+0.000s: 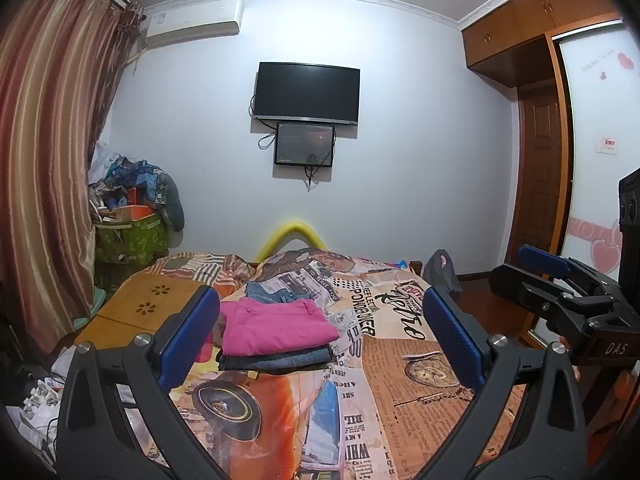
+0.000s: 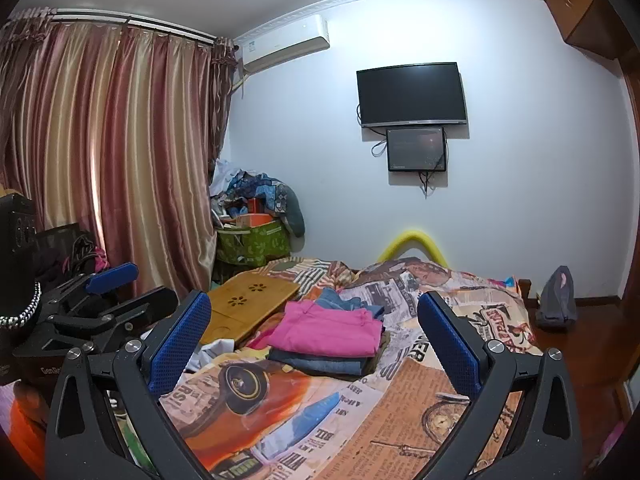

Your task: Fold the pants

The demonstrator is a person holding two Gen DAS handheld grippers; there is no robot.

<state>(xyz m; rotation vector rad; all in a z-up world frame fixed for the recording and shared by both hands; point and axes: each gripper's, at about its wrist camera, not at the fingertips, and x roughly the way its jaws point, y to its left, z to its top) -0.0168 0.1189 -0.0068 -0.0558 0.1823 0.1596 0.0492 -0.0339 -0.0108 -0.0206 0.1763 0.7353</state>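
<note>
In the left wrist view, the left gripper is held above the near part of the bed with its blue-padded jaws spread wide and nothing between them; it looks out level over the patterned cover, which suggests a pause between garments, not a grasp. Framed between the jaws sits a stack of folded pants, pink pair on top of darker denim ones, with a looser heap of blue denim just behind it. The stack sits toward the bed's left side, beside a wooden lap tray, probably to leave the cover near the person free for folding. At the right edge the right gripper hovers over the bed's edge, open too. In the right wrist view, the right gripper shows its jaws equally wide and empty, aimed toward the same stack of folded pants. The left gripper appears at the left, raised off the bed. Judging by the neat pile, the fold on top looks finished, and the rumpled denim behind is likely next.
</note>
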